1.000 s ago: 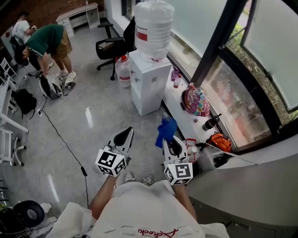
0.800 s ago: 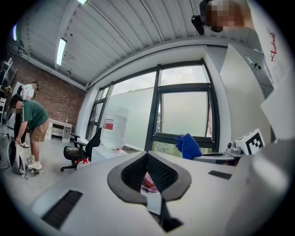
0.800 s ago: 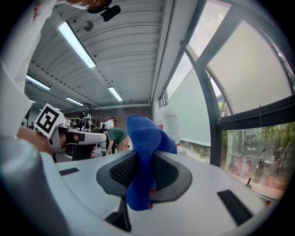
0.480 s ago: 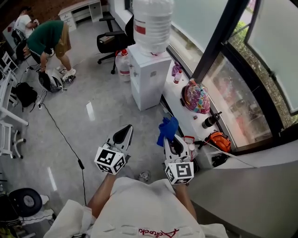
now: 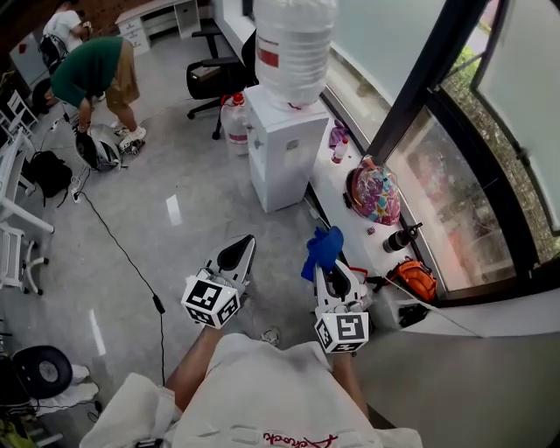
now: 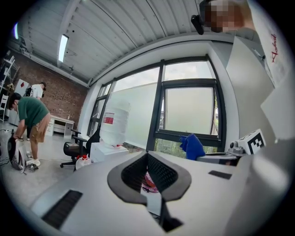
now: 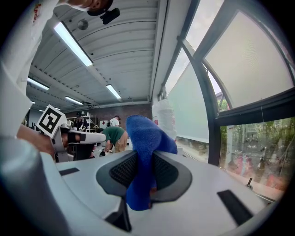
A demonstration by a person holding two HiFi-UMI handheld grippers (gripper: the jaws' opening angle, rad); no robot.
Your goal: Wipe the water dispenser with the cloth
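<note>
The right hand-held gripper [image 7: 143,162] is clenched on the blue cloth [image 5: 323,248], which sticks up from between its jaws. The left hand-held gripper [image 6: 147,159] is closed on nothing. The water dispenser [image 5: 281,147] stands well ahead of both, untouched.

Setting: shared office or lab workspace. Landmark: a white water dispenser [image 5: 282,144] carrying a large bottle, placed against a low window ledge [image 5: 331,188]. Behind it: a black office chair [image 5: 213,79] and a white bench [image 5: 162,16] at a brick wall [image 6: 60,99]. Left of it: polished grey floor [image 5: 192,192], a trailing cable [image 5: 122,262], a person in a green shirt [image 5: 92,70] bent over bags. Overhead: strip lights [image 7: 71,41].
</note>
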